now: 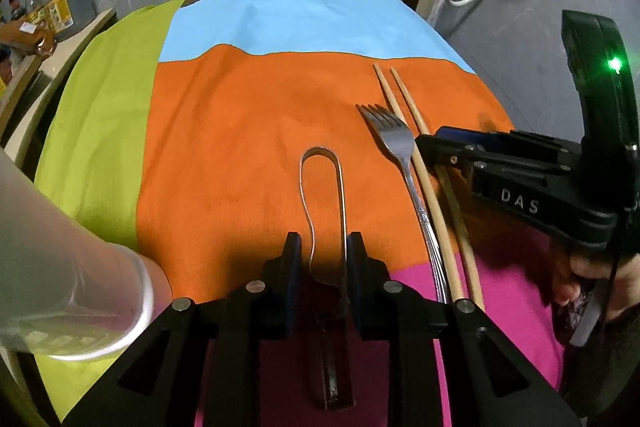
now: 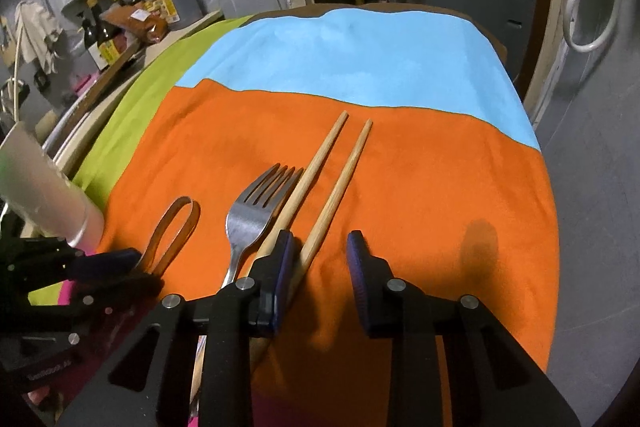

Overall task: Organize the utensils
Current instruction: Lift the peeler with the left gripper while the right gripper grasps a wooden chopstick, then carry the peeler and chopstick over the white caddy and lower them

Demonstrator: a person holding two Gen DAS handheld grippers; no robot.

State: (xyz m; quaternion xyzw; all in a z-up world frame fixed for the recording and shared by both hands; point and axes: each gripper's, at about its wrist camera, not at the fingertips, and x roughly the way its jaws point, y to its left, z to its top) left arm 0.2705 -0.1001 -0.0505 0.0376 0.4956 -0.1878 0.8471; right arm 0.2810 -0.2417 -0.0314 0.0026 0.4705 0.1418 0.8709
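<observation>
Lying across a table draped in a colour-blocked cloth (image 1: 240, 115), the utensils are sitting in a loose row on the orange panel: a metal peeler with a looped blade (image 1: 322, 203) at the left, a steel fork (image 1: 400, 151) just beside it toward 3 o'clock, and a pair of wooden chopsticks (image 1: 416, 139) touching or nearly touching the fork's right edge. The left gripper (image 1: 320, 259) is hovering low over the peeler's dark handle, its blue-padded fingers (image 1: 294, 267) standing apart on either side of the shaft; whether the pads are actually pressing the metal is hard to judge from this angle, but a gap is showing on both sides. In the right wrist view the right gripper (image 2: 320, 259) is standing with its jaws spread wide, the left pad (image 2: 286, 267) resting beside the nearer chopstick (image 2: 324, 219) and the other chopstick (image 2: 296, 199) passing under that finger toward 7 o'clock. The fork (image 2: 256, 211) is lying at 10 o'clock from those fingertips, the peeler (image 2: 176, 227) farther toward 9 o'clock. Bottles and a jug (image 2: 120, 15) are crowding a shelf at 10 o'clock.
</observation>
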